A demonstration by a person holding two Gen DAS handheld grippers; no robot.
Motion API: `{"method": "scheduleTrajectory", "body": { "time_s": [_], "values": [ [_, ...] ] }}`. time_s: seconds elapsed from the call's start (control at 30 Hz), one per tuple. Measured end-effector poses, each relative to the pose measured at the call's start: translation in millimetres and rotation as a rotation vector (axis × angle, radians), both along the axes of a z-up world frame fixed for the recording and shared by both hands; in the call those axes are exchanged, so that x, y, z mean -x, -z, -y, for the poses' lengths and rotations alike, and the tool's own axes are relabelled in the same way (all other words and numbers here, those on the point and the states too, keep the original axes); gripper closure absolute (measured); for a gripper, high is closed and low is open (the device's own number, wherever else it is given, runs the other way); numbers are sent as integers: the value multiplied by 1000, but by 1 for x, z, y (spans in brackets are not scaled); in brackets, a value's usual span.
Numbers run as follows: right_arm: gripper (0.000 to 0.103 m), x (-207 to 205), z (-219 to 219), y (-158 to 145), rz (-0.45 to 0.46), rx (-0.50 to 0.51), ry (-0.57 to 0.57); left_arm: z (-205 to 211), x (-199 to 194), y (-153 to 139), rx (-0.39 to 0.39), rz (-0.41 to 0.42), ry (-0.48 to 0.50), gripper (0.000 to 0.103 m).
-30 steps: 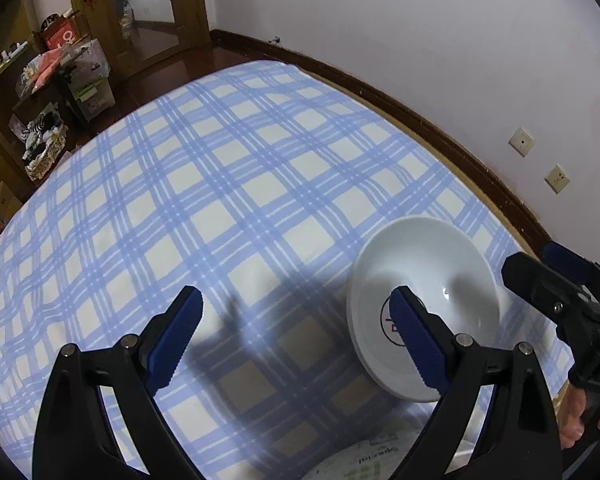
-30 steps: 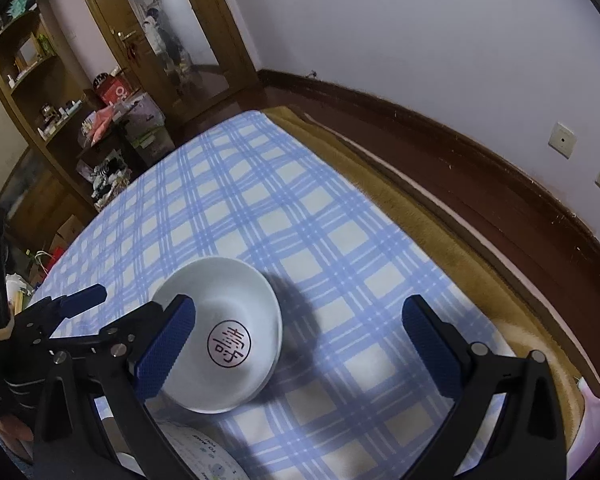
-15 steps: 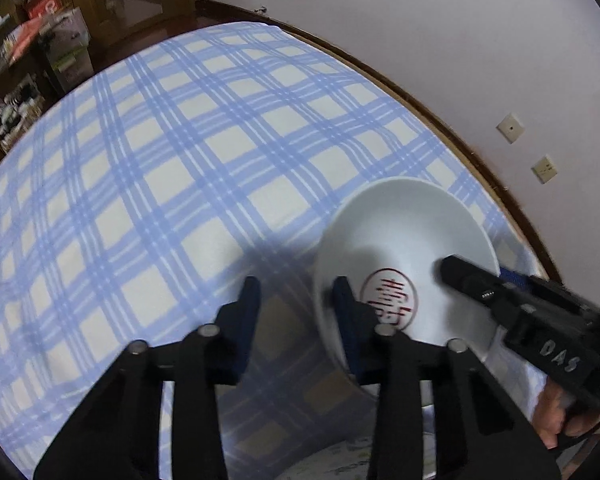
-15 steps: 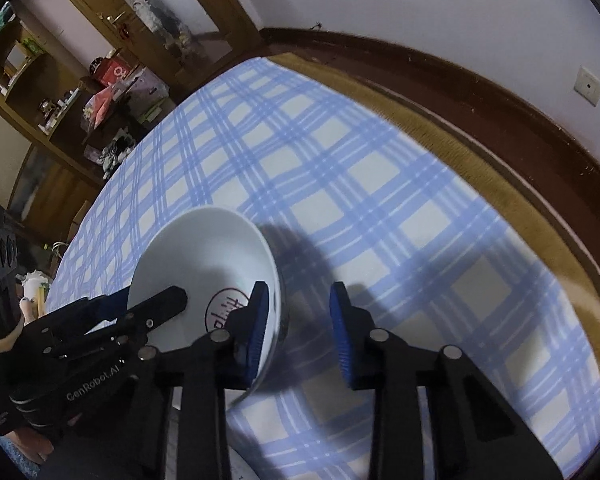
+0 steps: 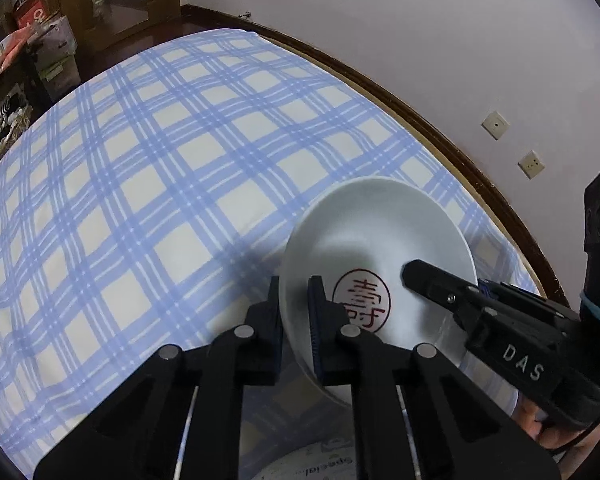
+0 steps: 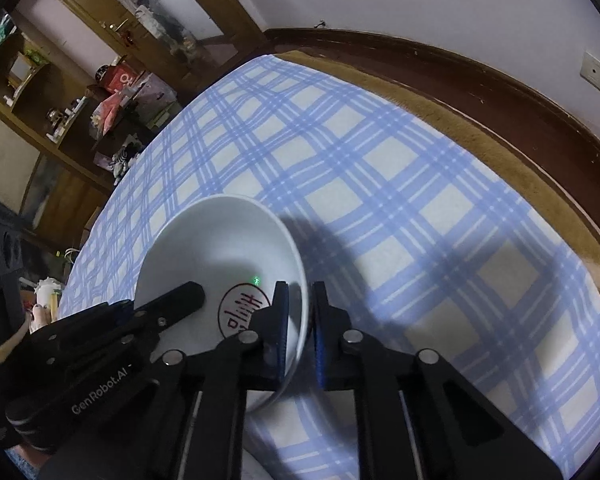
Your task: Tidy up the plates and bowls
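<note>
Change: both hand-held grippers were spread wide a second ago, narrower half a second ago; now each has closed onto the rim of the white ceramic bowl with a red seal character in its well (image 5: 380, 256).
Meaning: judged as a two-handed grasp just completed; the lift or carry is not yet begun (nothing shows the bowl off the cloth for certain).
Left hand-held gripper (image 5: 295, 312): pinching the bowl's wall at about 8 o'clock of the bowl in its own view, one blue pad outside, one inside.
Right hand-held gripper (image 6: 298, 320): pinching the opposite wall, about 4 o'clock of the bowl in its own view, pads either side of the rim.
Pose: both come in low and steeply angled from the near side, fingers pointing away from the person; each one's black body crosses the other's view.
Bowl place: on the blue-and-white checked tablecloth (image 5: 148, 184), near the table's far-right edge, tilted toward the left camera.
Nearby: a pale printed plate rim (image 5: 312, 464) at 6 o'clock, partly hidden under the left gripper.
Next: likely needs an even lift, both grips level.
</note>
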State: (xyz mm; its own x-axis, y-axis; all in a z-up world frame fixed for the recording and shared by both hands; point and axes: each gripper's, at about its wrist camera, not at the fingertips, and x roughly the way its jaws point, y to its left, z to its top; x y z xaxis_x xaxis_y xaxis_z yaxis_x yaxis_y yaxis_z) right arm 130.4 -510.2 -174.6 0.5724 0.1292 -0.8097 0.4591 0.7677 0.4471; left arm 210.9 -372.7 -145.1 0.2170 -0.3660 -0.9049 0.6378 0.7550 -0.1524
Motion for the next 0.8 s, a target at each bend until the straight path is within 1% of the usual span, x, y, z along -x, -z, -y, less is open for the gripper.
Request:
{"method": "scheduleTrajectory", "body": {
  "time_s": [0.1,0.17,0.27,0.43,0.63,0.8],
  "values": [
    [93,4,0,-4,18,-8,0,-5,1,-4,16,-10,-15,93],
    [93,6,-3,-9,26,-2,-5,-7,5,-11,18,-1,-20,93],
    [93,12,-7,-22,47,24,-11,-11,11,-22,29,11,-22,92],
    [93,23,-13,-45,78,36,-20,-18,23,-44,43,30,-30,92],
    [93,39,-27,-67,88,41,-30,-33,39,-62,52,35,-51,92],
    [93,59,-42,-83,94,45,-47,-49,60,-79,52,42,-60,92]
  ]
}}
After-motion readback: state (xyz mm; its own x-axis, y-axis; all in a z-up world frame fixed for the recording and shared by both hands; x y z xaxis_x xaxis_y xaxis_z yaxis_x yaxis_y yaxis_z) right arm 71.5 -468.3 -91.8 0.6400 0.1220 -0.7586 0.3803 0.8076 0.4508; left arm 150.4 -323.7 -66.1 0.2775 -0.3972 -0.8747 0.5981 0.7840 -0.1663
